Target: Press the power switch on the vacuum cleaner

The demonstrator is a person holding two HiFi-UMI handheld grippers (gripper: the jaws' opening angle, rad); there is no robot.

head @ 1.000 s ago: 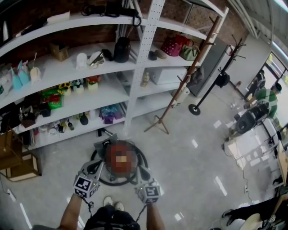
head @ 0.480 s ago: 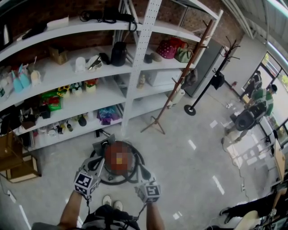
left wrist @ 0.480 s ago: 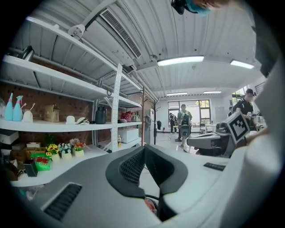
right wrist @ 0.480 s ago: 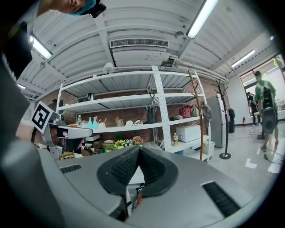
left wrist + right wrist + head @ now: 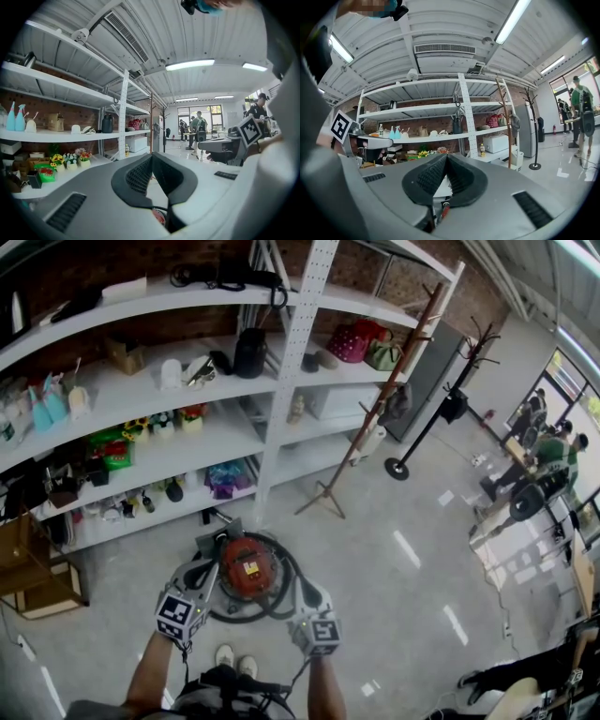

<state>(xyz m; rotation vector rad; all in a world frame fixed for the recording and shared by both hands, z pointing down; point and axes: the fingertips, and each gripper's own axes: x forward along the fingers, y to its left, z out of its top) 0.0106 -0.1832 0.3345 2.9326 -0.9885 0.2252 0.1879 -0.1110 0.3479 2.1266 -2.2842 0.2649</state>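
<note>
The vacuum cleaner, a red drum, stood on the floor just ahead of my shoes, between them and the foot of the white shelving. Its black hose lay coiled in a ring around it. A pale patch showed on its top, but I could not pick out the power switch from above.

My left tongs hung over the drum's left side and my right tongs over its right side, each above the hose ring. I could not tell whether either one touched the machine. In the left gripper view the left tongs were pressed together at the tips with nothing between them. In the right gripper view the right tongs were pressed together too, and empty. Both of those views looked out level at the shelving, not down at the drum.

By my reckoning the press was not yet made. I was in position over the machine, and what remained was to find the switch, tip one pair of tongs down onto it and push.
</note>
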